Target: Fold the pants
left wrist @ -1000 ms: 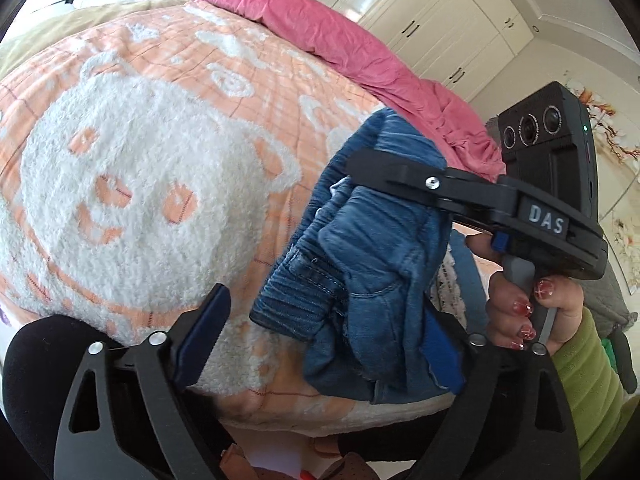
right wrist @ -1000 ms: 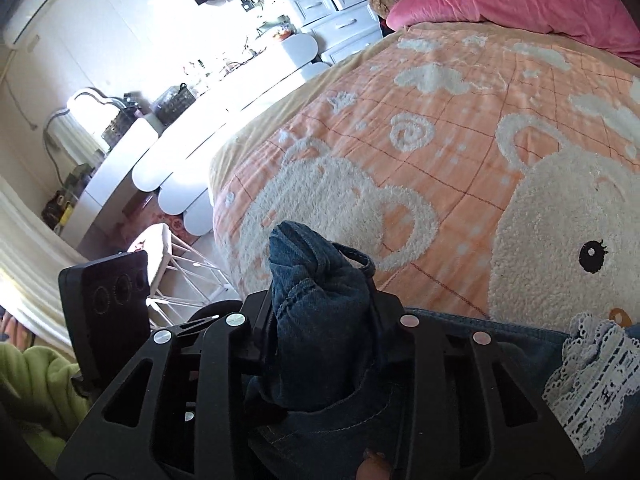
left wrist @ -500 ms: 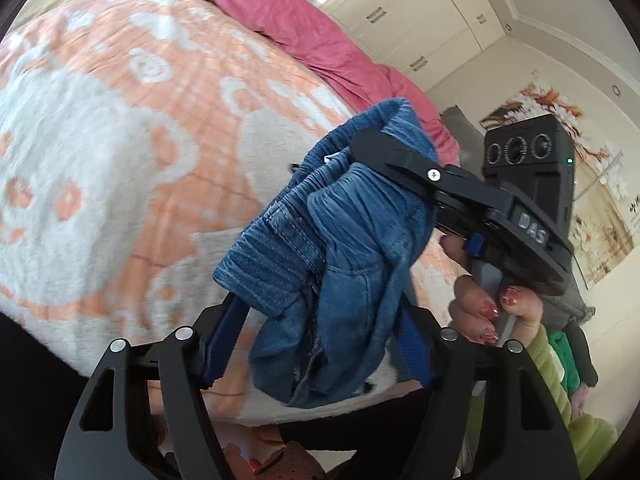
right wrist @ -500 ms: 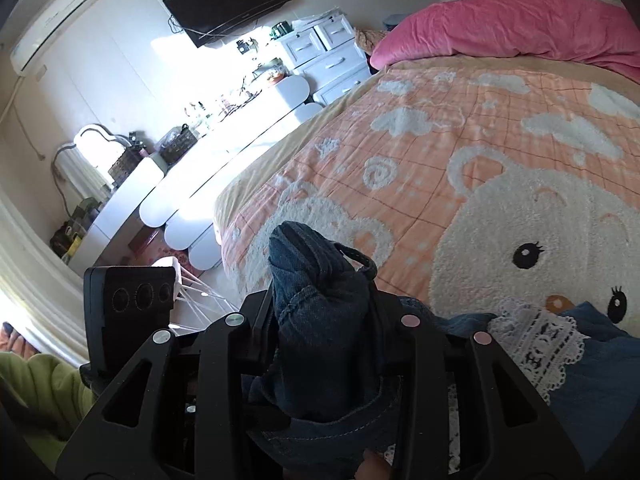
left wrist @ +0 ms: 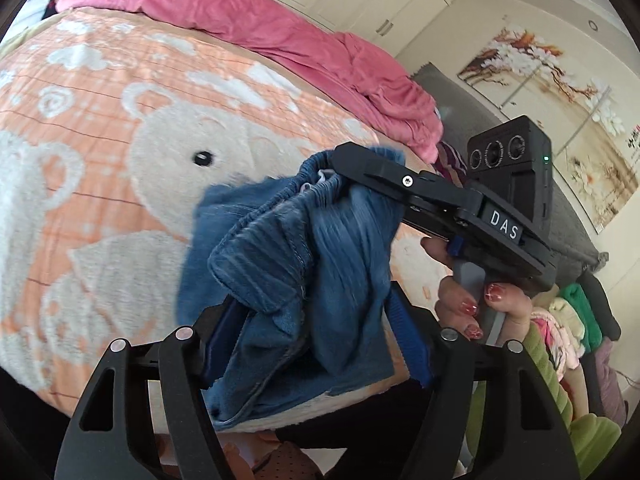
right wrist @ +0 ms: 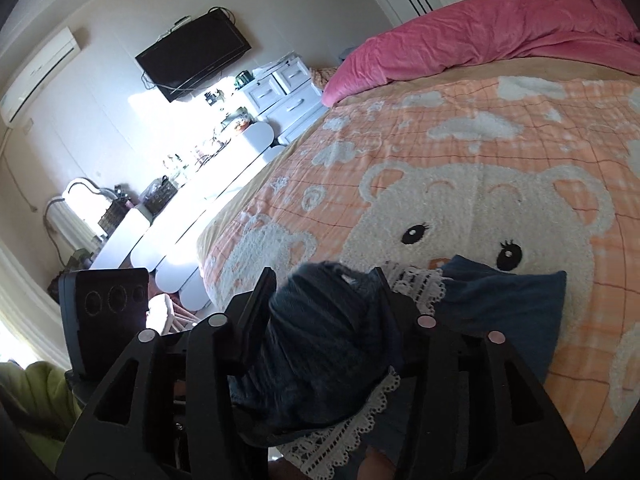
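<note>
Above the near edge of the bear-print blanket (left wrist: 100, 152), the left gripper (left wrist: 316, 344) clamps a bunch of the denim pants (left wrist: 288, 264) at six o'clock; at two o'clock the right gripper (right wrist: 320, 312) pinches the waistband. Pickup looks done, and spreading comes next: draw the grippers apart, then lay the denim flat.

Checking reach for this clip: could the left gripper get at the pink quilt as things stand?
Probably not: the left gripper is shut on the jeans, and the pink quilt lies across the bed.
</note>
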A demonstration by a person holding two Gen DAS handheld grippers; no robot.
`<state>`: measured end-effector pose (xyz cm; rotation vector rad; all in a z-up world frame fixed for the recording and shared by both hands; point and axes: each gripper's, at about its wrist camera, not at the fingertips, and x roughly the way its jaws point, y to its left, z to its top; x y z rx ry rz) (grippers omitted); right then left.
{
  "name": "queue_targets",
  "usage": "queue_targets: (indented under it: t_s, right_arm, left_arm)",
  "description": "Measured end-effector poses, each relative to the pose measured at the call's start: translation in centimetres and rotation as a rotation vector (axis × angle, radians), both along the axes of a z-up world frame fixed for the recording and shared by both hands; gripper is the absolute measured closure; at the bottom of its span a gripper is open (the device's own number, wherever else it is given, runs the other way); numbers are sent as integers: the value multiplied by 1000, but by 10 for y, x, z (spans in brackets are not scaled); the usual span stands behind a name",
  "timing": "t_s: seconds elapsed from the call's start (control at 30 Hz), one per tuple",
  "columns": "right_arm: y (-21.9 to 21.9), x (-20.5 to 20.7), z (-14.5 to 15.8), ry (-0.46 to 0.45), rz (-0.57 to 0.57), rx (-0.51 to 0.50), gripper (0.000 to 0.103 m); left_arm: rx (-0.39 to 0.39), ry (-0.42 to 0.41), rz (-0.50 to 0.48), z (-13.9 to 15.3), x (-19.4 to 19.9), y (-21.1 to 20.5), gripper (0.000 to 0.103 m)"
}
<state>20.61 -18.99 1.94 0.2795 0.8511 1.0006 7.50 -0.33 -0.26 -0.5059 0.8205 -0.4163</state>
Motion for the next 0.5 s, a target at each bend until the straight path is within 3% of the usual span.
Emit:
queue_targets:
  t_s: [0.23, 0.33, 0.5]
  right_arm:
    - [-69, -4, -20, 50, -196, 35, 32]
    - [-90, -14, -32, 72, -268, 21, 27]
    - [-99, -48, -33, 21, -327, -25, 22]
  left_arm:
    - [6, 52, -159, -24, -5, -49, 33]
    - [35, 53, -175, -34, -8, -61, 32]
    - [-16, 3, -147, -27, -17, -40, 32]
